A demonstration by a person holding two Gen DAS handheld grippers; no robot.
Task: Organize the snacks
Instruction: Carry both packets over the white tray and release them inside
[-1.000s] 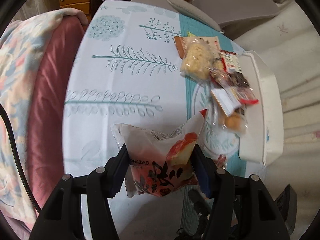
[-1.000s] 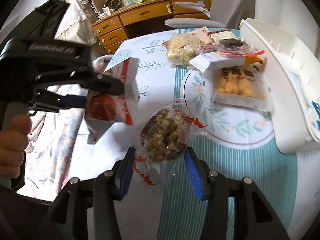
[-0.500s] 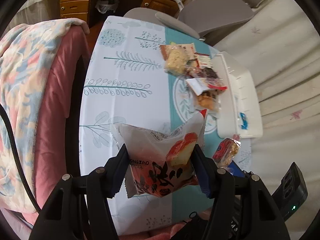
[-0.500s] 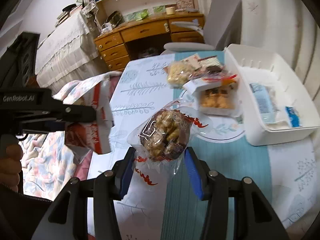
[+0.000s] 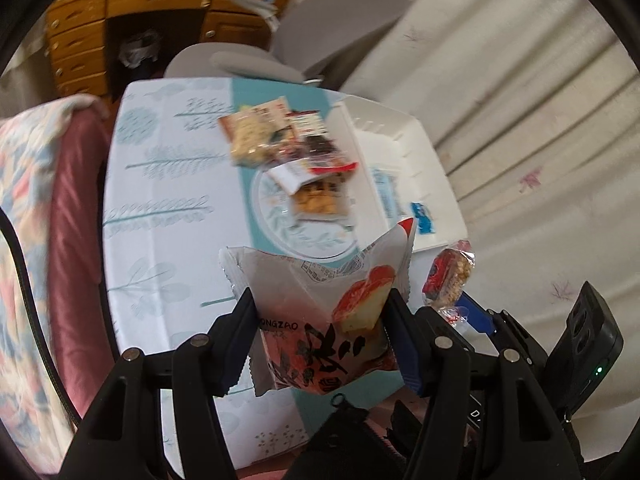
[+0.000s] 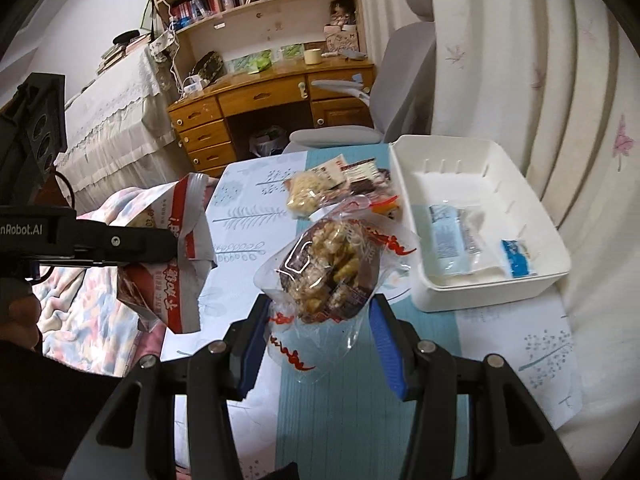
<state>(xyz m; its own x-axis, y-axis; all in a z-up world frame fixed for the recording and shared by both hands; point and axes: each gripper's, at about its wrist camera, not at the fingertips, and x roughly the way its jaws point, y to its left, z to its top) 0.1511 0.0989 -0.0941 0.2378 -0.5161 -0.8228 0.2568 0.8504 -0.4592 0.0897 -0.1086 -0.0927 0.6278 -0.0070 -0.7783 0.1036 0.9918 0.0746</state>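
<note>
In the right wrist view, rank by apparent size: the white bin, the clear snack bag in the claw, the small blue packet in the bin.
1. White bin
2. Clear snack bag, though nearness to the camera enlarges it
3. Small blue packet

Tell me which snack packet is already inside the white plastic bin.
The pale blue and clear flat packet, lying on the floor of the white plastic bin; a small blue wrapper lies beside it. The other snacks sit on the table or in grippers.

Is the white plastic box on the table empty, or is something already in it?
Not empty. The white box holds a pale blue packet and a small blue one.
</note>
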